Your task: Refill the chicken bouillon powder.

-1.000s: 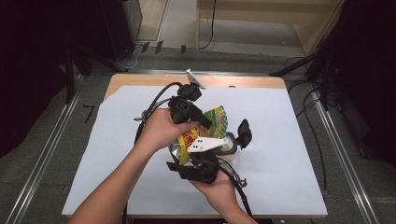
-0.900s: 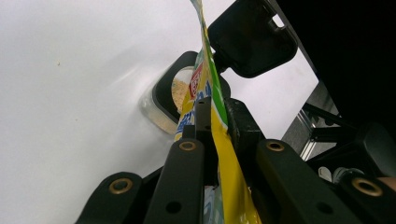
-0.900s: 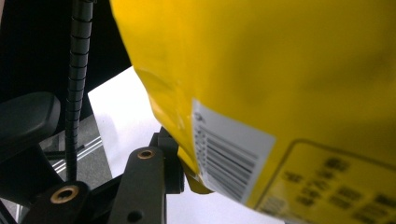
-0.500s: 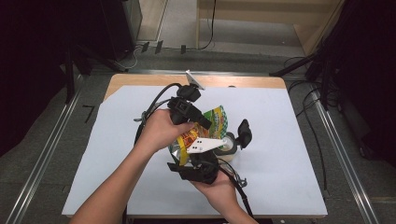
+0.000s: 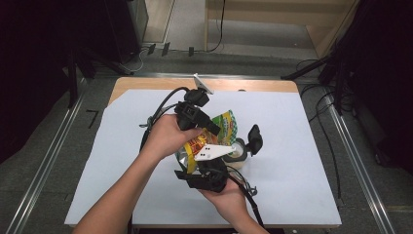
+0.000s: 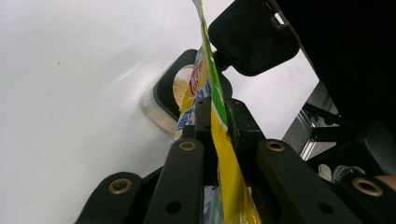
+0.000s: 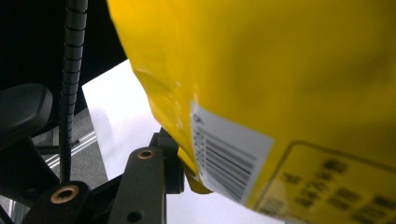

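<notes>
A yellow and green snack bag (image 5: pixel 225 124) hangs tilted over a clear container (image 5: pixel 238 153) whose black lid (image 5: pixel 254 139) stands flipped open. My left gripper (image 5: pixel 212 129) is shut on the bag's upper edge. From below, my right gripper (image 5: pixel 187 163) is shut on the bag's lower corner. In the left gripper view the jaws (image 6: pixel 208 116) pinch the thin bag (image 6: pixel 205 79) edge-on, with the container (image 6: pixel 170 100), pale crumbs inside it, and the lid (image 6: pixel 252 35) just beyond. The right gripper view has the bag's yellow back (image 7: pixel 280 70) with a barcode label (image 7: pixel 229 158), and one jaw (image 7: pixel 187 172) pressing its corner.
A white sheet (image 5: pixel 302 146) covers most of the wooden table (image 5: pixel 146 83). Black cables (image 5: pixel 156 117) trail from the left gripper across the sheet. Metal rails (image 5: pixel 355 161) and more cables run on the floor beside the table.
</notes>
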